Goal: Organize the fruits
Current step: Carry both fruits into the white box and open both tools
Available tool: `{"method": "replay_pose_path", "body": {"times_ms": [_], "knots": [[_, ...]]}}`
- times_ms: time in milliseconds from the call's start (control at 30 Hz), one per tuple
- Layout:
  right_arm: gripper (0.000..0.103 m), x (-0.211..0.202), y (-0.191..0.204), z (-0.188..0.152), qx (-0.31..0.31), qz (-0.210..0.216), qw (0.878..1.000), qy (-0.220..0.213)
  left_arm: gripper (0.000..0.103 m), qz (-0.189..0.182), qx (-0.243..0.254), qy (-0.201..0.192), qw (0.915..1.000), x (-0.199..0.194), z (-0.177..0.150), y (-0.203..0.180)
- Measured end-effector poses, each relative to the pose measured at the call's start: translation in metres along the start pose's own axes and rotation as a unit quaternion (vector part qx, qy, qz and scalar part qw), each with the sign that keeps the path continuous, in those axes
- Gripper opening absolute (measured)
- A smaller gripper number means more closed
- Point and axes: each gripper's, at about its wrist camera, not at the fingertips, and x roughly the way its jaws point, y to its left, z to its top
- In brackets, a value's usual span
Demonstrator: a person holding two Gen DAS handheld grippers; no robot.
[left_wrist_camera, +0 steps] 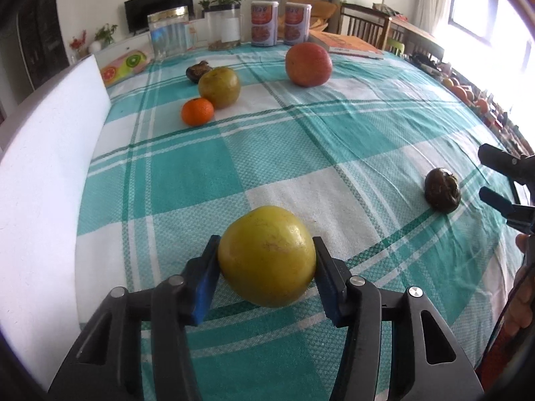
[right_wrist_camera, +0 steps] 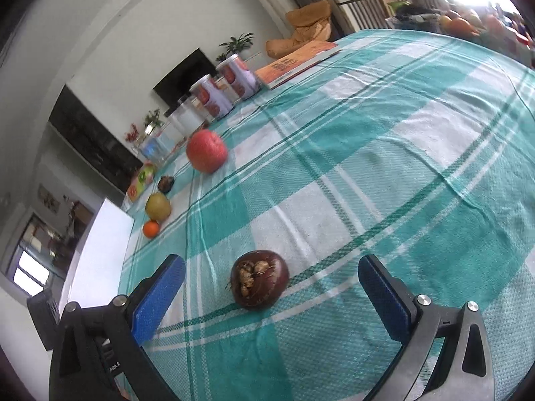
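Left tool (left_wrist_camera: 266,269) is clamping the yellow fruit (left_wrist_camera: 266,255) between its blue pads (left_wrist_camera: 204,295), one pad pressing each side; whether the fruit is lifting clear of the cloth or resting on it cannot be told. Right tool (right_wrist_camera: 271,289) is sitting with its jaws wide apart, flanking but not touching the dark purple mangosteen (right_wrist_camera: 259,279), which is lying on the checked tablecloth (right_wrist_camera: 384,167) with its dried calyx end facing the camera.

Farther out on the counter, the remaining fruits are lying grouped toward the far left: a small orange mandarin (left_wrist_camera: 197,111) is sitting just beside a greenish-yellow fruit (left_wrist_camera: 219,87), with a second dark, shrivelled fruit (left_wrist_camera: 198,71) just behind them. A large reddish-orange fruit (left_wrist_camera: 308,63) is sitting apart to their right.

Along the far edge, two printed canisters (left_wrist_camera: 280,24) are standing upright beside clear jars (left_wrist_camera: 169,31), and an orange book (left_wrist_camera: 347,45) is lying flat. A white foam board (left_wrist_camera: 43,167) is standing along the left edge of the counter.
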Motion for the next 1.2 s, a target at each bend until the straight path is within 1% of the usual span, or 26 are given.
{"method": "replay_pose_path", "body": {"times_ms": [33, 67, 133, 167, 200, 233, 267, 300, 333, 367, 467, 600, 667, 700, 767, 833, 867, 933, 1000, 1100, 1133, 1200], "knots": [[0.099, 0.002, 0.001, 0.002, -0.001, 0.002, 1.000, 0.005, 0.054, -0.001, -0.009, 0.001, 1.0000, -0.001, 0.000, 0.002], [0.097, 0.005, 0.007, 0.001, -0.016, 0.001, 1.000, 0.013, 0.054, -0.002, -0.019, 0.003, 0.9998, -0.002, -0.001, 0.005], [0.094, 0.014, 0.029, -0.006, -0.073, -0.013, 0.997, 0.031, 0.054, -0.007, -0.033, 0.009, 0.9994, -0.006, -0.005, 0.009], [0.090, 0.020, 0.041, -0.012, -0.104, -0.023, 0.993, 0.042, 0.054, -0.013, -0.039, 0.013, 0.9991, -0.009, -0.008, 0.012], [0.084, 0.028, 0.050, -0.018, -0.131, -0.037, 0.989, 0.053, 0.054, -0.021, -0.044, 0.016, 0.9987, -0.013, -0.010, 0.014], [0.081, 0.037, 0.057, -0.023, -0.151, -0.053, 0.985, 0.066, 0.054, -0.026, -0.049, 0.017, 0.9983, -0.017, -0.013, 0.014], [0.079, 0.040, 0.064, -0.026, -0.174, -0.074, 0.980, 0.060, 0.054, -0.029, -0.051, 0.017, 0.9981, -0.022, -0.015, 0.015], [0.074, 0.042, 0.067, -0.028, -0.185, -0.089, 0.977, 0.062, 0.054, -0.032, -0.053, 0.017, 0.9979, -0.027, -0.017, 0.016], [0.059, 0.041, 0.067, -0.030, -0.192, -0.106, 0.974, 0.056, 0.054, -0.036, -0.056, 0.016, 0.9977, -0.032, -0.018, 0.016], [0.048, 0.041, 0.066, -0.030, -0.189, -0.106, 0.975, 0.056, 0.054, -0.041, -0.060, 0.015, 0.9973, -0.038, -0.019, 0.017], [0.048, 0.035, 0.059, -0.028, -0.175, -0.100, 0.978, 0.051, 0.054, -0.067, -0.073, 0.016, 0.9949, -0.054, -0.024, 0.017], [0.048, 0.010, 0.055, -0.023, -0.144, -0.048, 0.988, 0.027, 0.054, -0.126, -0.088, 0.008, 0.9881, -0.091, -0.023, 0.017], [0.048, 0.004, 0.064, -0.026, -0.134, -0.023, 0.990, 0.037, 0.054, -0.154, -0.095, -0.010, 0.9834, -0.118, -0.021, 0.023], [0.048, 0.002, 0.075, -0.030, -0.138, -0.009, 0.989, 0.045, 0.054, -0.163, -0.098, -0.021, 0.9816, -0.132, -0.019, 0.029], [0.048, -0.002, 0.105, -0.041, -0.160, 0.023, 0.985, 0.059, 0.054, -0.168, -0.106, -0.040, 0.9792, -0.157, -0.017, 0.046], [0.048, -0.008, 0.146, -0.054, -0.184, 0.071, 0.978, 0.072, 0.054, -0.156, -0.118, -0.054, 0.9792, -0.178, -0.017, 0.070], [0.048, -0.011, 0.169, -0.061, -0.198, 0.098, 0.972, 0.080, 0.054, -0.142, -0.125, -0.060, 0.9800, -0.187, -0.018, 0.085], [0.048, -0.018, 0.218, -0.079, -0.232, 0.153, 0.956, 0.097, 0.054, -0.098, -0.144, -0.066, 0.9826, -0.200, -0.023, 0.117], [0.048, -0.024, 0.265, -0.102, -0.275, 0.197, 0.934, 0.117, 0.054, -0.043, -0.166, -0.065, 0.9830, -0.206, -0.034, 0.151], [0.048, -0.027, 0.323, -0.141, -0.334, 0.246, 0.897, 0.154, 0.054, 0.029, -0.210, -0.043, 0.9763, -0.203, -0.059, 0.197], [0.048, -0.025, 0.336, -0.155, -0.349, 0.256, 0.885, 0.171, 0.054, 0.051, -0.222, -0.032, 0.9731, -0.199, -0.068, 0.208], [0.048, -0.018, 0.358, -0.181, -0.382, 0.261, 0.865, 0.195, 0.054, 0.085, -0.240, -0.012, 0.9669, -0.192, -0.084, 0.226]]}}
